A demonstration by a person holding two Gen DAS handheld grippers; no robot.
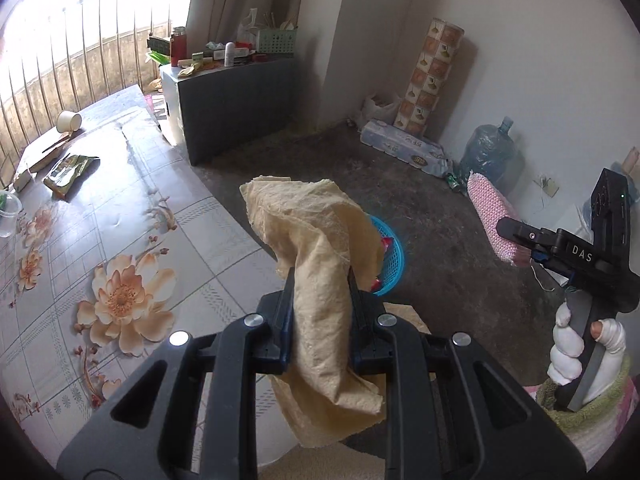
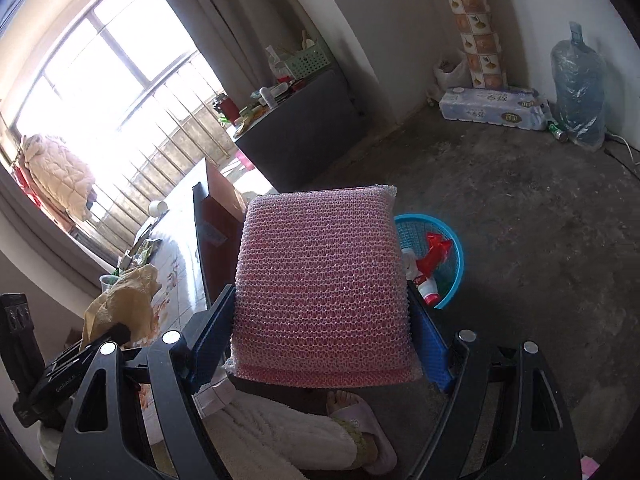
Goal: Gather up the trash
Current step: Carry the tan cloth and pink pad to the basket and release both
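My left gripper (image 1: 320, 280) is shut on a crumpled tan paper towel (image 1: 316, 248), which sticks up between the fingers and hangs below them. My right gripper (image 2: 322, 304) is shut on a wide pink bubble-wrap pad (image 2: 320, 284), pressed between the blue pads (image 2: 430, 344). On the floor beyond both stands a blue mesh basket (image 2: 452, 256) with a red-and-white wrapper and other trash inside; in the left wrist view the basket (image 1: 394, 256) is half hidden by the towel. The right gripper and pink pad (image 1: 494, 216) show at the right of the left wrist view.
A flower-patterned table (image 1: 120, 240) on the left carries a tipped paper cup (image 1: 69, 121), a green snack bag (image 1: 70, 170) and a plastic cup (image 1: 8, 216). A dark cabinet (image 1: 236, 104), a tissue pack (image 1: 404, 146) and a water jug (image 1: 488, 148) line the walls. A slippered foot (image 2: 360, 412) is below.
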